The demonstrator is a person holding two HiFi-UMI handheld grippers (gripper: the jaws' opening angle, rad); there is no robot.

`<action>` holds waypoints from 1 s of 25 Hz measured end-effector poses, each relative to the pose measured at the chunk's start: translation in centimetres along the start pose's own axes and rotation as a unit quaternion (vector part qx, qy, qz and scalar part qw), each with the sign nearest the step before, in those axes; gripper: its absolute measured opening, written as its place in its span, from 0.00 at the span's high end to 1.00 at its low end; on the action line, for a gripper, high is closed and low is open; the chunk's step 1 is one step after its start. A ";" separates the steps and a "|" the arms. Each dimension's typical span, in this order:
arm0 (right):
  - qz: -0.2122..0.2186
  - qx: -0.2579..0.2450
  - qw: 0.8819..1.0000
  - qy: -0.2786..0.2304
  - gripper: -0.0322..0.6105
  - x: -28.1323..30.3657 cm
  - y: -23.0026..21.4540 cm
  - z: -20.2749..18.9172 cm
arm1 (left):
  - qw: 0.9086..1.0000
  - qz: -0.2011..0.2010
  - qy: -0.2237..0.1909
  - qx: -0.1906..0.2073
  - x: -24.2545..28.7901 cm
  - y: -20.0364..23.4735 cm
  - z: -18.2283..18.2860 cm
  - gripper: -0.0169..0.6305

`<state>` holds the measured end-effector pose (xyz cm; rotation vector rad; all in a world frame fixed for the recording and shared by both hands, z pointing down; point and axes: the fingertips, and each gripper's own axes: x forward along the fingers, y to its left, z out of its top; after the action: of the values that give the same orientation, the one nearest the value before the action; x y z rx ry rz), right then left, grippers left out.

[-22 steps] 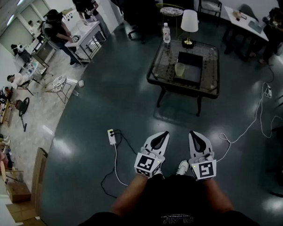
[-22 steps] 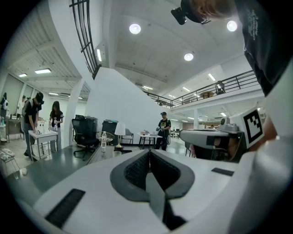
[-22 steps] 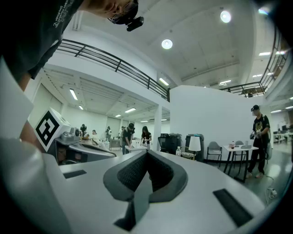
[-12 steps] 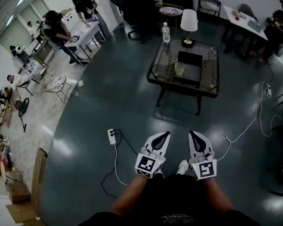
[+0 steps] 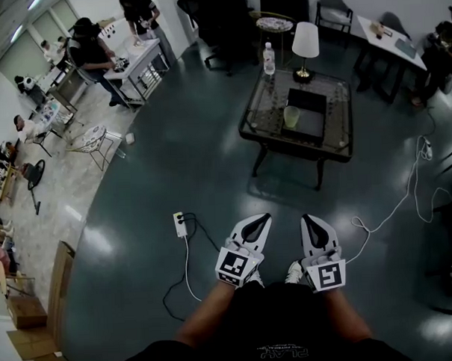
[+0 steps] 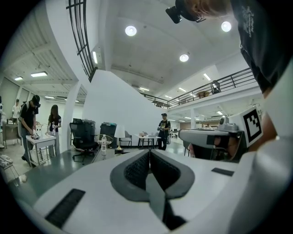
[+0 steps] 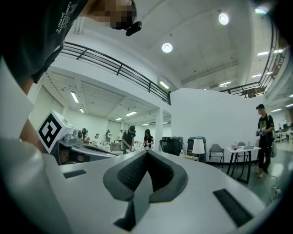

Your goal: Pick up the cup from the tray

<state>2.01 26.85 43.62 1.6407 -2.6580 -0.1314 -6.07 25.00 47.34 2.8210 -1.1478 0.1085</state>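
Observation:
A pale green cup (image 5: pixel 291 117) stands on a dark tray (image 5: pixel 305 113) on the glass coffee table (image 5: pixel 257 111), far ahead of me in the head view. My left gripper (image 5: pixel 263 219) and right gripper (image 5: pixel 305 219) are held side by side close to my body, low in the head view, well short of the table. Both have their jaws pressed together with nothing between them. In the left gripper view the left gripper (image 6: pixel 149 151) points level toward the table; the cup is too small to tell there. The right gripper (image 7: pixel 147 152) shows empty in its own view.
A water bottle (image 5: pixel 268 58) and a white-shaded lamp (image 5: pixel 304 44) stand at the table's far end. A power strip (image 5: pixel 179 224) and cables (image 5: pixel 395 206) lie on the dark floor. People work at desks (image 5: pixel 135 60) at the left and right. Chairs stand behind the table.
The view has shifted slightly; the table sits a little lower and further right in the head view. Both grippers stay shut and held together near my body.

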 end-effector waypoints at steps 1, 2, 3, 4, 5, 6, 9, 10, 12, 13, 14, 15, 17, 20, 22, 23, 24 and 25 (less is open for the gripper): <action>-0.002 0.006 1.000 -0.006 0.94 0.3 0.4 0.0 | 1.000 0.001 0.000 0.000 -0.3 0.5 -0.1 0.96; -0.004 0.013 1.000 -0.013 0.94 0.6 0.8 0.0 | 1.000 0.002 0.001 -0.001 -0.6 1.0 -0.2 0.96; -0.006 0.016 1.000 -0.016 0.94 0.8 1.2 0.0 | 1.000 0.002 0.001 -0.002 -1.0 1.4 -0.3 0.96; -0.007 0.017 1.000 -0.016 0.94 1.1 1.6 -0.1 | 1.000 0.003 0.001 -0.004 -1.3 1.9 -0.4 0.96; -0.009 0.018 1.000 -0.014 0.94 1.4 1.9 -0.2 | 1.000 0.003 0.001 -0.005 -1.6 2.3 -0.4 0.96; -0.010 0.018 1.000 -0.012 0.93 1.7 2.2 -0.3 | 1.000 0.003 0.001 -0.006 -1.8 2.8 -0.5 0.96; -0.013 0.015 1.000 -0.006 0.94 2.6 3.2 -0.6 | 1.000 0.002 -0.001 -0.009 -2.5 3.9 -0.8 0.96; -0.013 0.013 1.000 -0.004 0.94 2.8 3.5 -0.7 | 1.000 0.002 -0.002 -0.009 -2.8 4.2 -0.9 0.96; -0.011 0.006 1.000 0.009 0.94 3.2 4.1 -1.0 | 1.000 0.002 -0.004 -0.011 -3.2 4.8 -1.0 0.96; -0.009 0.001 1.000 0.020 0.94 3.3 4.4 -1.2 | 1.000 0.002 -0.005 -0.012 -3.4 5.1 -1.0 0.96; -0.007 -0.003 1.000 0.028 0.94 3.5 4.7 -1.3 | 1.000 0.002 -0.005 -0.013 -3.5 5.3 -1.0 0.96; -0.006 -0.004 0.999 0.032 0.94 3.7 4.9 -1.3 | 1.000 0.001 -0.006 -0.014 -3.6 5.5 -1.1 0.96; -0.007 -0.006 0.999 0.037 0.94 4.1 5.0 -1.2 | 1.000 0.000 -0.006 -0.014 -3.6 5.9 -1.1 0.96; -0.007 -0.011 0.999 0.036 0.94 4.9 5.0 -1.2 | 1.000 -0.002 -0.008 -0.016 -3.4 6.5 -1.0 0.96; -0.006 -0.008 0.999 0.034 0.94 5.4 4.9 -1.3 | 1.000 -0.001 -0.008 -0.018 -3.1 6.9 -1.0 0.96; -0.005 -0.006 0.999 0.034 0.93 5.7 4.8 -1.5 | 1.000 0.000 -0.007 -0.018 -2.9 7.1 -1.1 0.96; -0.005 -0.004 0.999 0.033 0.94 6.0 4.7 -1.7 | 1.000 0.001 -0.006 -0.018 -2.7 7.4 -1.3 0.96; -0.005 -0.003 0.999 0.033 0.94 6.3 4.6 -1.8 | 1.000 0.003 -0.004 -0.018 -2.5 7.6 -1.5 0.96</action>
<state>-4.78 23.17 45.59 1.6277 -2.5986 -0.0823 -13.23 21.44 49.00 2.7893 -1.1495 0.0759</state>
